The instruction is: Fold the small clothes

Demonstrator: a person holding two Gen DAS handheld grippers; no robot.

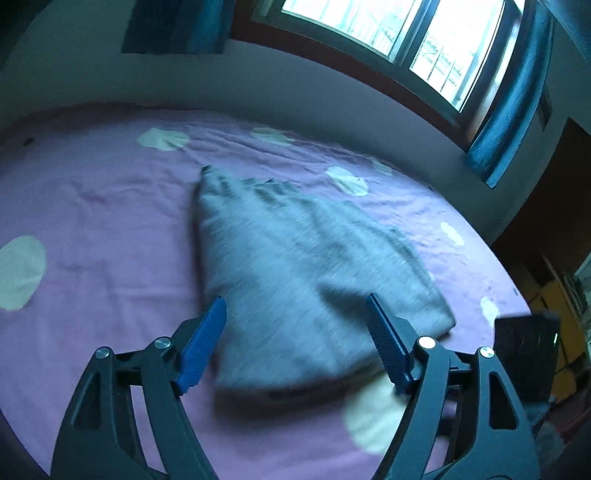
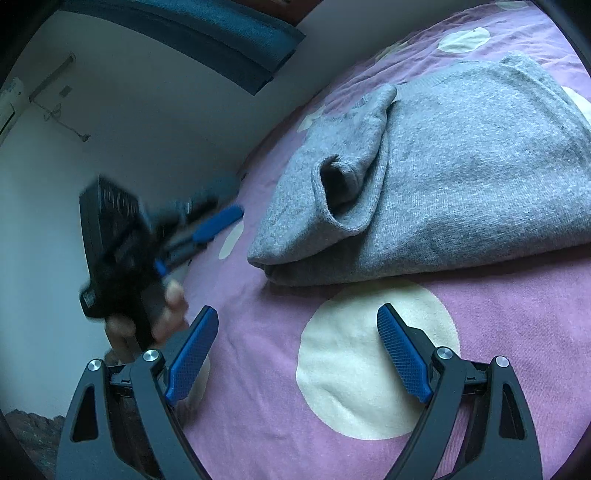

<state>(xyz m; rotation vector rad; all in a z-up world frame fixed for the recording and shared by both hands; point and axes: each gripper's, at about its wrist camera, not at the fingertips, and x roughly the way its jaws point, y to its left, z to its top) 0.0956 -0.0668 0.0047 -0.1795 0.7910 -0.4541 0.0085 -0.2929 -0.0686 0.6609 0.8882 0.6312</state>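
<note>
Both views are fisheye cameras that look forward and downward along a pair of blue-padded fingers. The left wrist camera sits close above the purple bedsheet (image 1: 92,206), facing the window (image 1: 388,33) at the top of the frame, with the folded grey garment (image 1: 295,258) filling the centre. The right wrist camera sits lower and nearer the sheet, facing a pale wall (image 2: 110,129) at the left, with the garment in the upper right. They share the garment, the spotted sheet and the blue curtain (image 2: 221,40).
</note>
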